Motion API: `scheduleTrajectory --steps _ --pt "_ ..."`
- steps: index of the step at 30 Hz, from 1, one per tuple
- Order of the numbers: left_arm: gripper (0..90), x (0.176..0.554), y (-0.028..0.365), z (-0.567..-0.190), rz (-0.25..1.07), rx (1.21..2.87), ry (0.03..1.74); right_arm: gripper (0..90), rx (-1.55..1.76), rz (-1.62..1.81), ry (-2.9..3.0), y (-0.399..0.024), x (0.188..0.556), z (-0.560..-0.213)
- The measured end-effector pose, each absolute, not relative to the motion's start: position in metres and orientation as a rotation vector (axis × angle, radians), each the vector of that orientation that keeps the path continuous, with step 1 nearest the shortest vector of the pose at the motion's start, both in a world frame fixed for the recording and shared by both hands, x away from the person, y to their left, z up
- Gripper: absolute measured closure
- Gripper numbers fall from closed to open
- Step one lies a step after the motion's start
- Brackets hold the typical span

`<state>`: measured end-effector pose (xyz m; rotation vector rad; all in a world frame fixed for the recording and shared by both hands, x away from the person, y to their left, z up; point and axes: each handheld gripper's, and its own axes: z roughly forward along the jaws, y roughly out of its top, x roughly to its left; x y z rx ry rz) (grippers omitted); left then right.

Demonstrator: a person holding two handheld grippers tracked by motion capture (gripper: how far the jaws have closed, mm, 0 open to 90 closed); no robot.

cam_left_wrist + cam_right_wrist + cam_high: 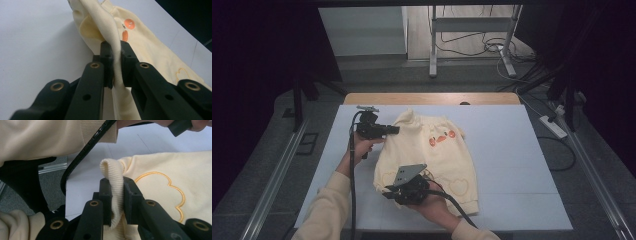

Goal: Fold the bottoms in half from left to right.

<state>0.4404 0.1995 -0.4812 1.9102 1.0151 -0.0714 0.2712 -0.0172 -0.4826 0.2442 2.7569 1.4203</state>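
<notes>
Cream sweater lying flat on the white table. Left gripper is pinching its upper edge, right gripper clamping the ribbed hem. Lifting both together, evenly, is keeping the fold straight.

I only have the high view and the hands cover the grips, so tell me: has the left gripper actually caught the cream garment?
Observer: Yes. In the left gripper view, the left gripper is shut on a raised fold of the cream garment, with cloth pinched between both pads.
Operator: And the right one?
Observer: The right gripper is shut on the ribbed hem, which loops up above the jaws.
Operator: What part lies near that right grip?
Observer: An orange stitched outline sits on the cloth just beside the jaws.
Operator: Anything near the left grip?
Observer: The orange print lies just beyond the jaws.
</notes>
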Motion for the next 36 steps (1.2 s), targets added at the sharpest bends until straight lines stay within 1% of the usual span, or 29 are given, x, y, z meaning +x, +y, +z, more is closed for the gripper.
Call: scheduleTrajectory --steps 7,14,21,25,29,32,36 --pt "82.7 0.441 0.204 -0.482 -0.071 1.898 1.025 78.5 0.243 1.415 2.768 -0.015 0.274 -0.486" --pt "82.7 0.436 0.21 -0.466 -0.034 1.873 1.001 78.6 0.202 1.457 2.743 -0.008 0.272 -0.476" --pt "82.7 0.44 0.215 -0.475 -0.077 1.862 1.036 78.6 0.213 1.441 2.751 -0.009 0.274 -0.477" --pt "82.7 0.437 0.222 -0.467 -0.059 1.841 1.024 78.7 0.206 1.448 2.753 -0.006 0.274 -0.477" --pt "82.7 0.43 0.232 -0.452 -0.028 1.792 1.006 78.7 0.182 1.489 2.732 0.005 0.271 -0.468" --pt "82.7 0.429 0.23 -0.451 -0.024 1.805 1.008 78.7 0.154 1.486 2.721 0.006 0.269 -0.464" --pt "82.7 0.432 0.225 -0.457 -0.031 1.816 1.024 78.8 0.186 1.46 2.732 -0.004 0.271 -0.469"
